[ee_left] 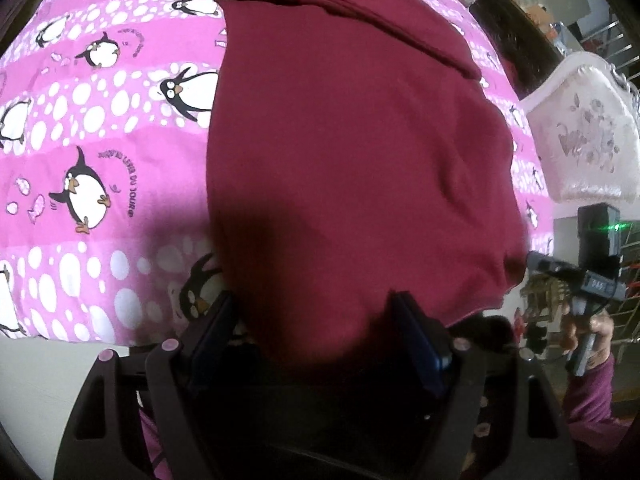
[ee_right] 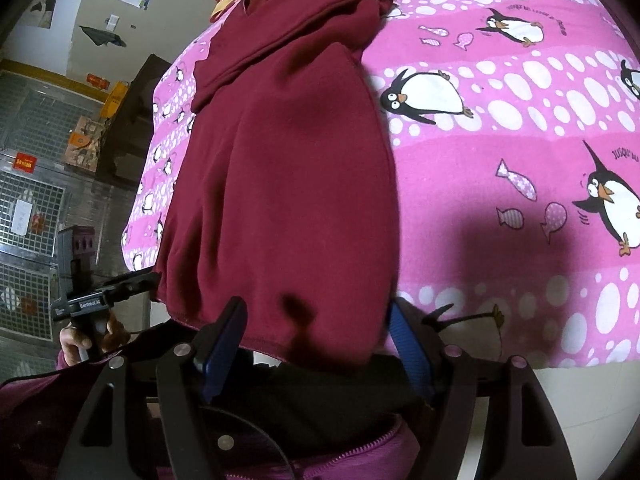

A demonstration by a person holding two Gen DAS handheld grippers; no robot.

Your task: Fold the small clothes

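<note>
Meanwhile, a maroon garment lies lengthwise on a pink penguin-print bedspread, near hem hanging over the bed edge. Left gripper & right gripper both sit at that hem w/ jaws spread wide, cloth between, not pinched.

bed: pink penguin sheet | white floral headboard | cream wall

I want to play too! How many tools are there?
2. The left tool is at the near hem of the red cloth. The right tool is at the same hem, further right. None seem hidden.
</note>
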